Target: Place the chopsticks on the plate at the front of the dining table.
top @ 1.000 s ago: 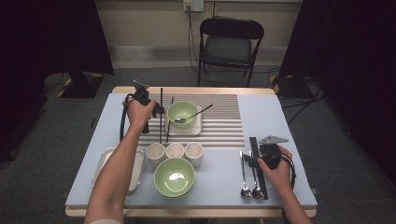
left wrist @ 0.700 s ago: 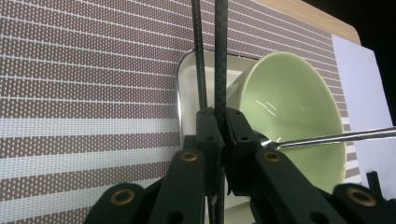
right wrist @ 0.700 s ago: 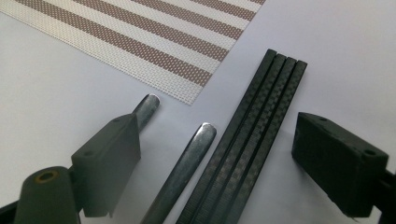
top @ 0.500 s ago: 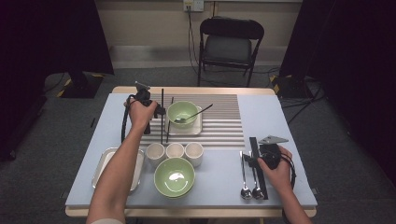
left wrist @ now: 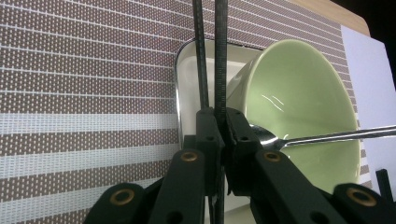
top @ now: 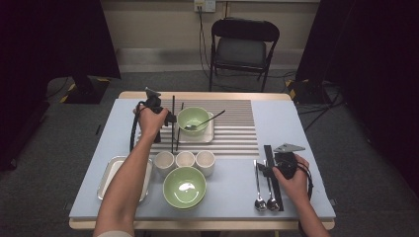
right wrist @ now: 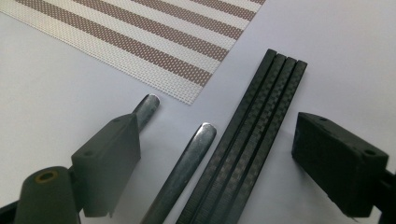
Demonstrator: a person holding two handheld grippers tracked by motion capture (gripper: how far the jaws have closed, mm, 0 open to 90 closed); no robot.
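Setting the table looks partly done in the high view: a green bowl (top: 192,119) with a spoon sits on a square plate on the striped mat (top: 237,129), while two spoons (top: 264,185) and more chopsticks (top: 272,175) lie unplaced at four o'clock. The left gripper (top: 168,117) carries a chopstick pair (top: 173,123) at the plate's nine o'clock. In the left gripper view, the jaws pinch both sticks (left wrist: 211,70) tightly. In the right gripper view, the right gripper (right wrist: 215,154) stands wide, straddling the spare chopsticks (right wrist: 254,135) and one spoon handle (right wrist: 187,163), gripping nothing.

Black folding chair (top: 244,47) against beige wall (top: 158,24), grey carpet floor (top: 49,148).
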